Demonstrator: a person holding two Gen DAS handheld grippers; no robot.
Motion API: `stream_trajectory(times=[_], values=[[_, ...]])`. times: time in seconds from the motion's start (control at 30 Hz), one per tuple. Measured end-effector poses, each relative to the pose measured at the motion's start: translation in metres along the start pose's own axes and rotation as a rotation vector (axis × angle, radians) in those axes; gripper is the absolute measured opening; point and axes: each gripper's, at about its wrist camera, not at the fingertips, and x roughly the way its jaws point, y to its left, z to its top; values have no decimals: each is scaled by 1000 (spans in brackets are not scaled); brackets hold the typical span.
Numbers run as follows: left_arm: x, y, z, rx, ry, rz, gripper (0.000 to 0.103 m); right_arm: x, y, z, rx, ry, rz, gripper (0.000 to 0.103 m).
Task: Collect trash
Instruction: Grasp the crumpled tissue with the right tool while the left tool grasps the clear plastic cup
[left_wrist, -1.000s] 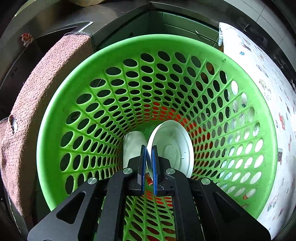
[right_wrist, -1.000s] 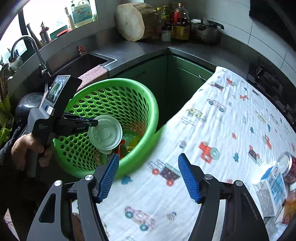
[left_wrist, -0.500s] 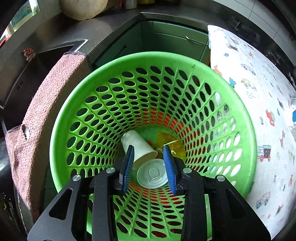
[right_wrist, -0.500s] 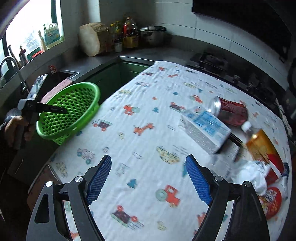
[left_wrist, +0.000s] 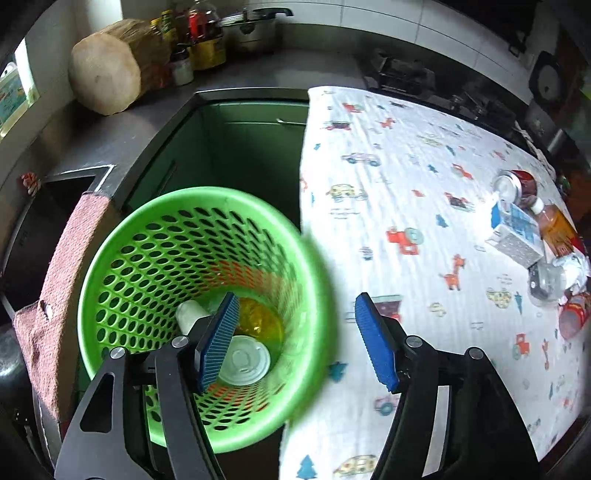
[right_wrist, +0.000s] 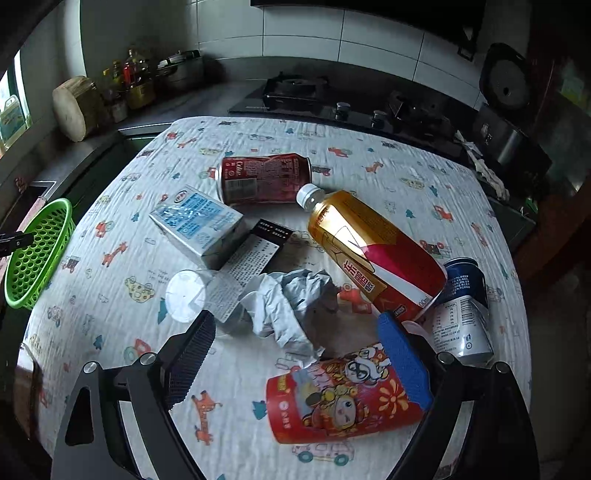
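My left claw: spread, its jaws just opened, nothing between them; it hangs over the near rim of the basket.
Basket: green, holed, just beside the edge of the cloth-covered counter; inside lie a round lid, a white cup and a yellow wrapper.
My right claw: spread wide, jaws just opened, pinching nothing, over the trash heap.
Trash on the counter: a crumpled paper between my jaws; a red printed cup on its side by the right pad; a bottle lying tilted, touching a blue can.
Farther back: a red can, a blue carton, a dark flat box, a clear cup.
Around: a brown towel beside the basket, a wood block, a stove.
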Motion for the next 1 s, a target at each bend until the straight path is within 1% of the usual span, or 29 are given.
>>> stream_trajectory(times=[0.07,0.2,0.37,0.43,0.47,0.53,0.57,0.63,0.73,0.83,0.9,1.0], values=[[0,-24,0,40,-8,-30,65,12,-3,3,4,22,4,86],[1,-77,-2,134,-15,-96,72,37,-7,8,-4,69,17,86],[10,-139,-9,251,-4,-184,73,55,-8,8,-22,102,22,76],[14,-164,-13,299,3,-213,76,59,-11,8,-14,111,50,66],[15,-176,-16,319,2,-221,77,61,-11,8,-14,115,59,65],[17,-198,-19,357,-1,-246,78,63,-12,8,-19,117,68,55],[19,-208,-21,372,0,-253,78,63,-13,7,-16,116,79,54],[23,-224,-23,394,7,-278,78,60,-14,7,-19,106,80,48],[27,-244,-25,416,5,-302,78,53,-15,6,-22,88,91,46],[33,-260,-23,429,12,-326,78,41,-18,6,-17,59,103,45],[35,-270,-21,443,5,-327,78,35,-20,5,-17,45,112,45],[38,-280,-18,437,7,-347,78,27,-21,4,-23,29,110,45]])
